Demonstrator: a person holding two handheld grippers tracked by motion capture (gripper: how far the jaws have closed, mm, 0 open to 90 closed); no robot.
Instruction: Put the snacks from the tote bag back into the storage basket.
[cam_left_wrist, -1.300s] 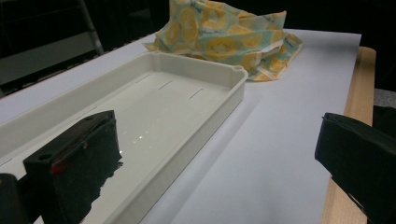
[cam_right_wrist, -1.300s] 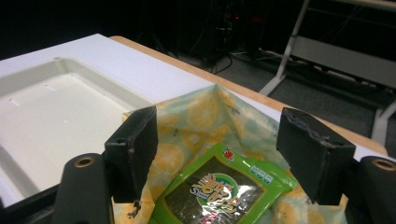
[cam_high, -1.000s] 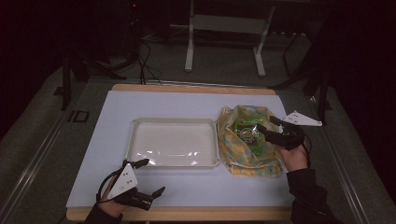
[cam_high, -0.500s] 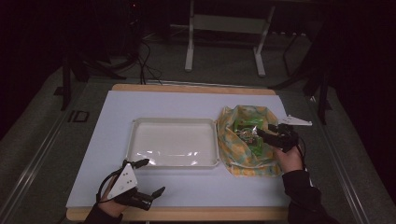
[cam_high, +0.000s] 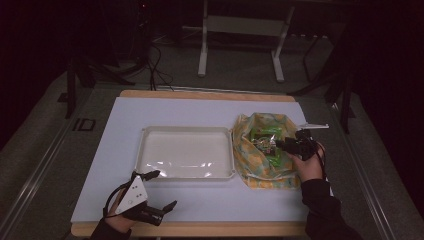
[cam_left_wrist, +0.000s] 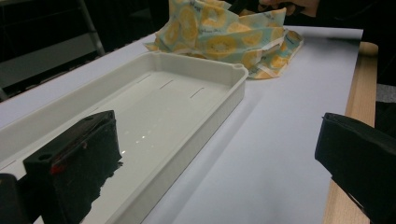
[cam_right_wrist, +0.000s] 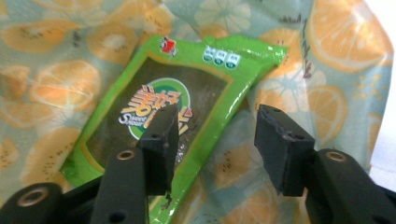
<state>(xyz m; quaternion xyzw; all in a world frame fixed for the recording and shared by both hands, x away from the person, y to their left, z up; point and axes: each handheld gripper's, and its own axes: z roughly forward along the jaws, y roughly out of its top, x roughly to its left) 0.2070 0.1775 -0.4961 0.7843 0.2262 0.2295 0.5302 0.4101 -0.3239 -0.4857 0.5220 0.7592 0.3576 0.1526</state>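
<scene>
Reached with the right claw (cam_right_wrist: 212, 123) into the open bag (cam_high: 250, 167), at 3 o'clock from the tray (cam_high: 185, 129). Pointed it down at the green packet (cam_right_wrist: 205, 70), lying flat on the cloth inside the bag. Had just been narrowing this claw, now about half wide, with one jaw over the packet face and the other past its edge at 3 o'clock, above the cloth. Straddled that edge but not yet pinched it, as far as visible. Probably set so to catch the packet by its long side and lift it out.

Placed the tray in the middle of the worktop (cam_high: 200, 110), close beside the bag, likely to receive the packet after a short carry.

Held the left claw (cam_high: 164, 189) at 7 o'clock from the tray, near the front edge, wide and with nothing between the jaws, aimed across the tray toward the bag. Seemingly parked there to leave free way for the right hand.
</scene>
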